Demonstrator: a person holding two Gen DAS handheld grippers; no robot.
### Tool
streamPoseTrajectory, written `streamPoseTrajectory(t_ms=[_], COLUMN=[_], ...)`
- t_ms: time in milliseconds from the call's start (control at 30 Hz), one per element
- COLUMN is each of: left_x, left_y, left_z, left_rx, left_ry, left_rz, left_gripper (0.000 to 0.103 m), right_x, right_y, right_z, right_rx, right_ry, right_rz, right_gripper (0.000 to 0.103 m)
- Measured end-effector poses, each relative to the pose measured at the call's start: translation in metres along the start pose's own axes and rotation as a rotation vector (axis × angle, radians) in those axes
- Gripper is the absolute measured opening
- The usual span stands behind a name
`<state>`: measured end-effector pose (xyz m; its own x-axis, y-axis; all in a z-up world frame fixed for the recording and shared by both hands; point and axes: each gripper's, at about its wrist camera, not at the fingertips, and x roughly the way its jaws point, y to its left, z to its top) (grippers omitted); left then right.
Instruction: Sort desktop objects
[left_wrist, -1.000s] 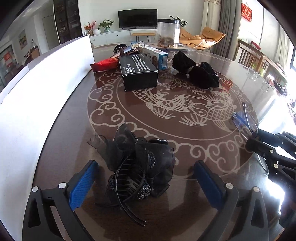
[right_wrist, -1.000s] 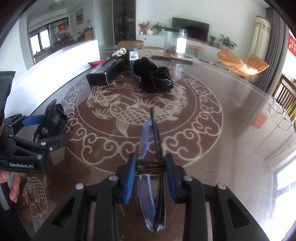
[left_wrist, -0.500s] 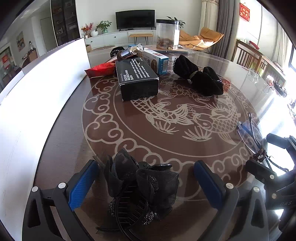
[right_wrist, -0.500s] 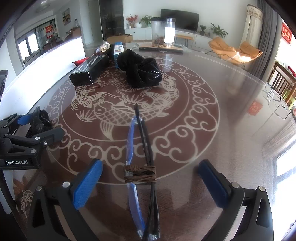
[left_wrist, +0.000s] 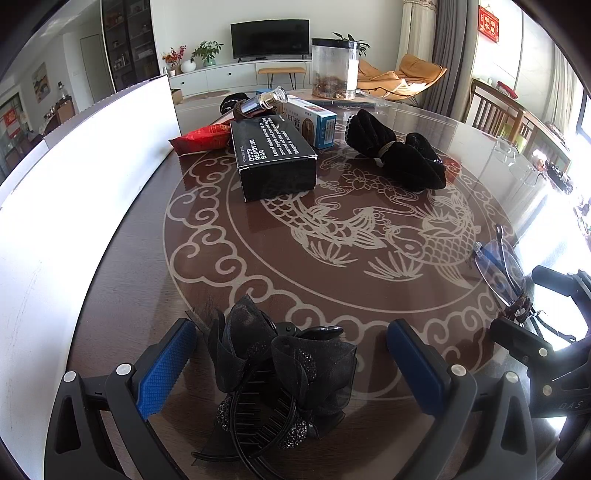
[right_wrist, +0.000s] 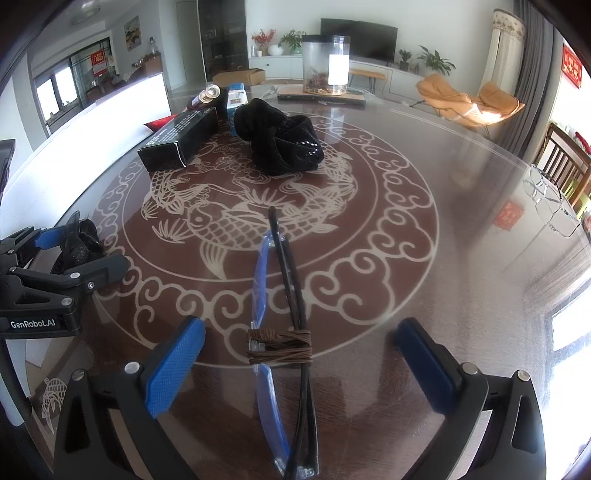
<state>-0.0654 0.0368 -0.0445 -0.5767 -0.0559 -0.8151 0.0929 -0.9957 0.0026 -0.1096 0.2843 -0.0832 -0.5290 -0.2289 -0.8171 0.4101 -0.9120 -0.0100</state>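
A black hair clip with a mesh bow (left_wrist: 284, 373) lies on the patterned glass table (left_wrist: 332, 258), between the blue pads of my left gripper (left_wrist: 291, 365). That gripper stands open and neither pad presses the clip. Folded glasses with blue lenses (right_wrist: 280, 343), bound by a brown cord, rest flat on the table between the wide-open fingers of my right gripper (right_wrist: 299, 363), touching neither pad. In the right wrist view, the left gripper (right_wrist: 79, 251) sits at the far left around the clip. The left wrist view shows the glasses (left_wrist: 498, 266) at the right edge.
At the table's far side stand a black box (left_wrist: 275, 155), a blue-white box (left_wrist: 314, 122), a red packet (left_wrist: 201, 138), a small bottle (left_wrist: 264, 99) and a black fabric bow (left_wrist: 395, 155). A white board (left_wrist: 74, 184) borders the left edge. Clear glasses (right_wrist: 550, 199) lie far right.
My right gripper was shut on the corded glasses a second ago; its jaws have opened wide and the glasses now lie free on the table. The left gripper stayed open around the hair clip.
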Motion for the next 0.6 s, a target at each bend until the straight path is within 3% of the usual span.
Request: streamPoseTrajectory(t_ms=[600], left_x=[-0.0002], left_y=[0.0000], left_z=[0.0001], left_rx=[0.001], left_ry=[0.000], left_rz=[-0.001], left_gripper=[0.103], right_x=[0.0059], right_y=[-0.0007], right_z=[0.0002], right_rx=[0.000], right_ry=[0.000], right_rz=[0.000], right_gripper=[0.103])
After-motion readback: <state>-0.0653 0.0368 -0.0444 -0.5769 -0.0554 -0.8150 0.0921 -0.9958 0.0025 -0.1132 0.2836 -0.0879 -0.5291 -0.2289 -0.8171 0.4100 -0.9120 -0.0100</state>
